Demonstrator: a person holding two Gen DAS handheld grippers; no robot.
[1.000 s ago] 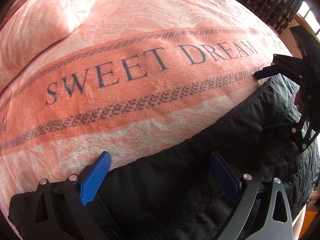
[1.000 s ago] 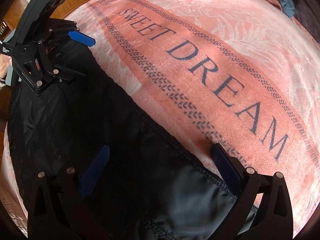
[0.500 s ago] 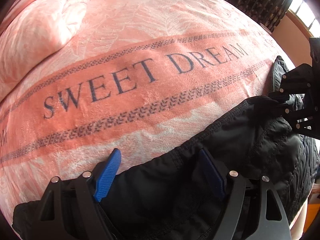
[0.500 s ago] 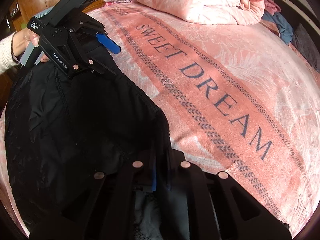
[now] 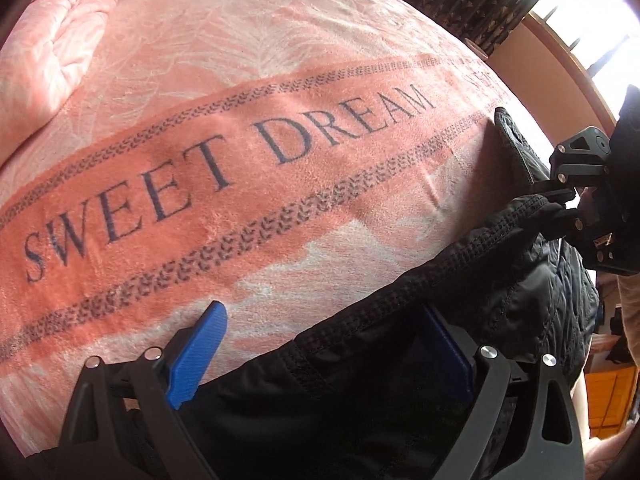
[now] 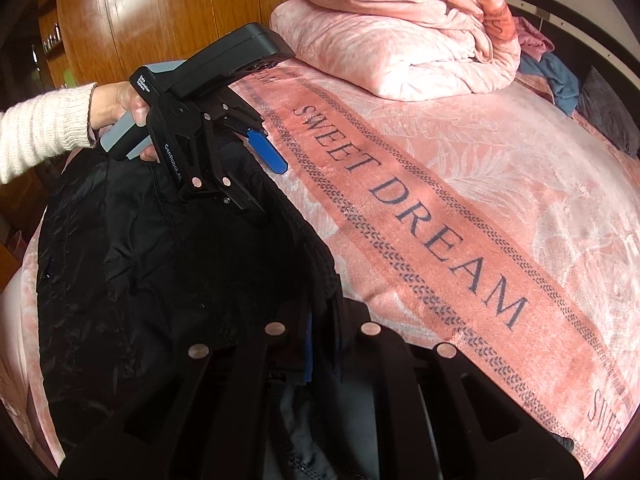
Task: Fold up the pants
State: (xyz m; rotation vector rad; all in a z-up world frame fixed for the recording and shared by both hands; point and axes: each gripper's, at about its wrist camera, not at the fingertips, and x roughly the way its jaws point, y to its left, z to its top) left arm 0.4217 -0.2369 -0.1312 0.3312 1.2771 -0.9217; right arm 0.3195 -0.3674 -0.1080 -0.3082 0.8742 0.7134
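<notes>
Black quilted pants (image 5: 460, 312) lie at the near edge of a pink "SWEET DREAM" blanket (image 5: 240, 152). In the left wrist view my left gripper (image 5: 320, 352) is open, its blue fingers astride the waistband hem, the right finger over the fabric. My right gripper (image 5: 560, 196) shows at the right, shut on the hem. In the right wrist view the right gripper (image 6: 320, 344) is shut on the pants (image 6: 160, 272), lifting the edge. The left gripper (image 6: 260, 176) is seen open over the far end of the pants.
A bundled pink duvet (image 6: 400, 32) sits at the head of the bed, also in the left wrist view (image 5: 52, 52). Dark clothes (image 6: 560, 76) lie beyond it. A wooden wardrobe (image 6: 140, 12) stands behind. Curtains and a window (image 5: 560, 4) are on the far side.
My right gripper closed on the pants hem and raised it, bunching the fabric. The left gripper stayed open and shifted slightly along the hem.
</notes>
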